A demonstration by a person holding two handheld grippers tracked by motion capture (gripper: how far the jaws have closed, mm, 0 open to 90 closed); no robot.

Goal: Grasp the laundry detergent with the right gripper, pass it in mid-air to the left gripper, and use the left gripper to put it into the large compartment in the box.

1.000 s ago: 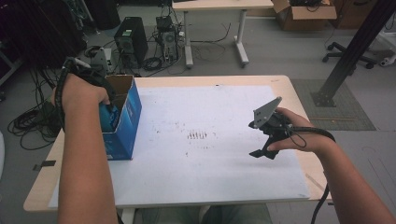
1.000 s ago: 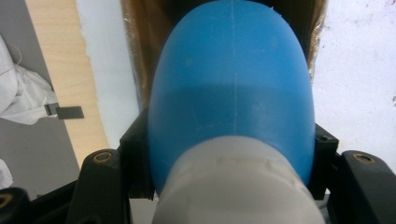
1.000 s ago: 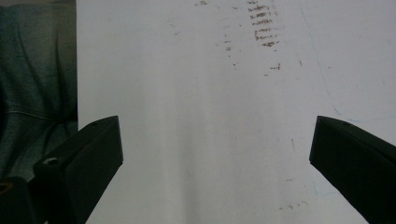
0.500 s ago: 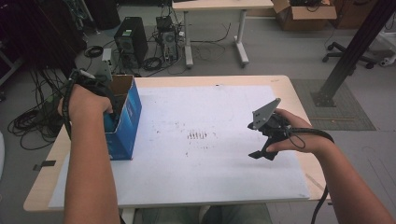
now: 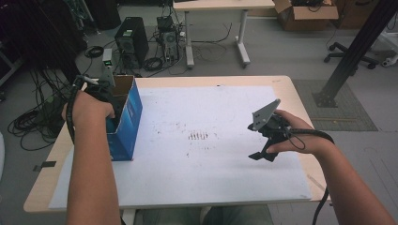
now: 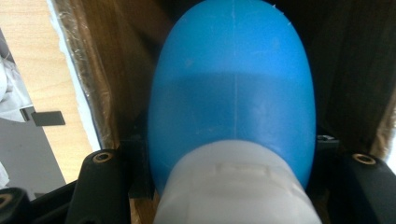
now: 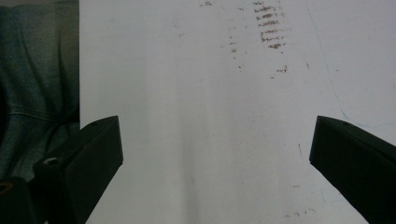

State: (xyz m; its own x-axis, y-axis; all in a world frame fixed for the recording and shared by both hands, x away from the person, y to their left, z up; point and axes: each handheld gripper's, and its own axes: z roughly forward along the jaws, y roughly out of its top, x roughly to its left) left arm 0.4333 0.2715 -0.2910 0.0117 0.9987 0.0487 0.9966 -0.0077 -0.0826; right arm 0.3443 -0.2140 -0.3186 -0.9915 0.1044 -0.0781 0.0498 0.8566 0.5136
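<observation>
- While the right gripper [image 5: 264, 151] hangs idle, jaws spread over the white sheet [image 5: 197, 187], nothing backs up the other hand.
- Left gripper [image 6: 233, 186] pinches the blue bottle [image 6: 231, 93] inside the blue box [image 5: 124, 126] at the table's left edge.
- Risk, my read: rounded body slips, or snags cardboard and tips the box.

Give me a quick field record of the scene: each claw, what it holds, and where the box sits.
left claw: inside the box, shut on blue bulb
right claw: open, empty, over the white sheet
box: blue, open top, at the table's left edge
table: wooden, sheet has brown smudges near centre
</observation>
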